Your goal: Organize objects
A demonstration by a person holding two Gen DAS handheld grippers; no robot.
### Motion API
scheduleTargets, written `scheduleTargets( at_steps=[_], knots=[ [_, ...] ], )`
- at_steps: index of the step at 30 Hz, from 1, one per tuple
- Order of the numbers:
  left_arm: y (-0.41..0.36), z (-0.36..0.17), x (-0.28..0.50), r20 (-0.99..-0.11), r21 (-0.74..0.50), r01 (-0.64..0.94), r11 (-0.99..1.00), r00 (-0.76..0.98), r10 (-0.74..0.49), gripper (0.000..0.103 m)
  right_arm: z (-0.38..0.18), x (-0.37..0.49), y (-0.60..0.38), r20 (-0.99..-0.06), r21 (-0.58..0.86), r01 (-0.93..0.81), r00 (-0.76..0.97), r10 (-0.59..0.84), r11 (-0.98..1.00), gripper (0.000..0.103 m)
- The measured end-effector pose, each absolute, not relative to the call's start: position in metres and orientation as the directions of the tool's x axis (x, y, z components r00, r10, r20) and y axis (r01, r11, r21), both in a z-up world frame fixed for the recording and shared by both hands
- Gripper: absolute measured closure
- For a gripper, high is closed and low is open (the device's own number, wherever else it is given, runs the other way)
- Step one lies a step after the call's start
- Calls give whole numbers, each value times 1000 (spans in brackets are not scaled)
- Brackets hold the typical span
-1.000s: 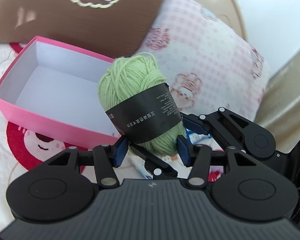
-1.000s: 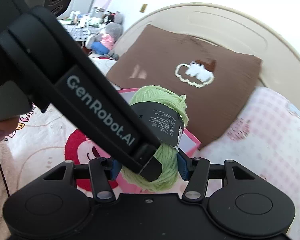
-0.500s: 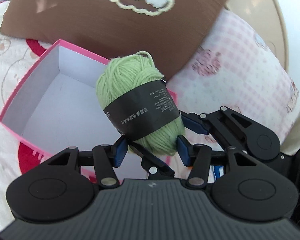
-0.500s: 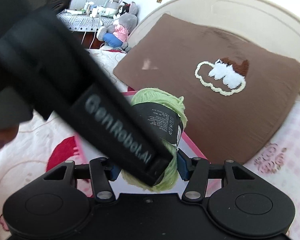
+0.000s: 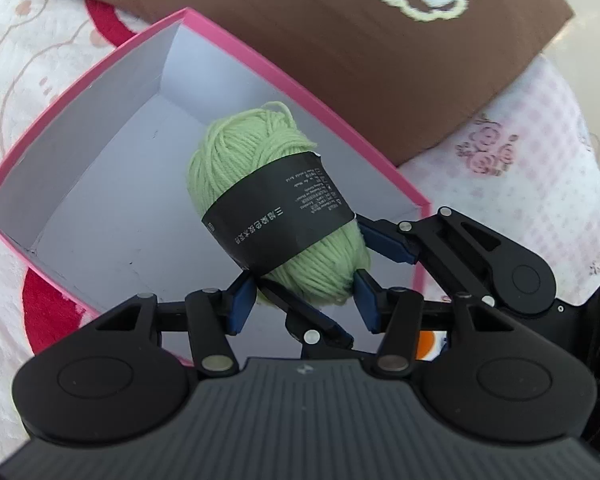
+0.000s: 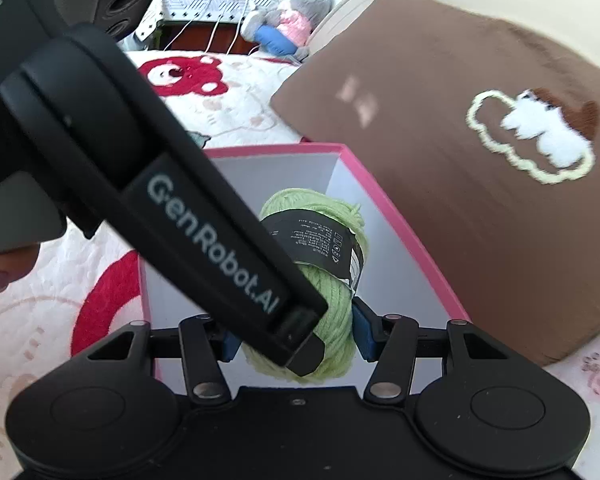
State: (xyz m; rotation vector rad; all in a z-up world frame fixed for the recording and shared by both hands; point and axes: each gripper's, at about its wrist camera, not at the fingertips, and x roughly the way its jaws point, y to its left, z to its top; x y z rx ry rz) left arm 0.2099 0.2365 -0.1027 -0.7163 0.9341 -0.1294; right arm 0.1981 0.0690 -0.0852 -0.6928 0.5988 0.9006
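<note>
The left gripper (image 5: pixel 302 298) is clamping the near end of a skein of green yarn (image 5: pixel 272 204), its blue pads (image 5: pixel 242 302) pressing into the wool from either side with the jaws standing partly apart around it. The right gripper (image 6: pixel 292 336) is gripping the same skein (image 6: pixel 332 304) crosswise to the left one; its pads (image 6: pixel 362 330) are also pressing on the lower end, so both tools are pinching the one skein at once. In the right wrist view the left tool's arm is crossing the frame and hiding much of the left pad.

The yarn is a pale green skein wrapped round its middle by a black paper band (image 5: pixel 278 222) printed with small white text (a loose strand is sticking up at the far end). It is being held over the white inside of an open pink box (image 5: pixel 260 56); whether it is touching the floor of the box cannot be told. The box is sitting on a white blanket with red bears (image 6: pixel 188 76), just in front of a brown cushion (image 6: pixel 440 152) that is leaning beside a pink checked pillow (image 5: pixel 532 152).
</note>
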Motion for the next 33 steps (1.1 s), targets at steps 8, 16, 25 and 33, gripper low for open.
scheduleTargets(
  at_steps=[8, 16, 25, 33],
  knots=[
    [241, -117, 248, -725, -602, -234, 764, 561, -399, 52, -103, 234, 70, -759, -179, -844, 446, 474, 506, 45],
    [238, -127, 255, -743, -596, -252, 763, 534, -403, 52, -116, 248, 58, -807, -3, -830, 331, 489, 557, 44],
    [245, -120, 247, -706, -643, -246, 726, 559, -435, 50, -124, 275, 66, -829, -13, -831, 320, 459, 556, 45],
    [249, -109, 236, -748, -546, -260, 797, 580, -323, 50, -116, 254, 71, -840, -96, -899, 304, 449, 428, 45]
  ],
)
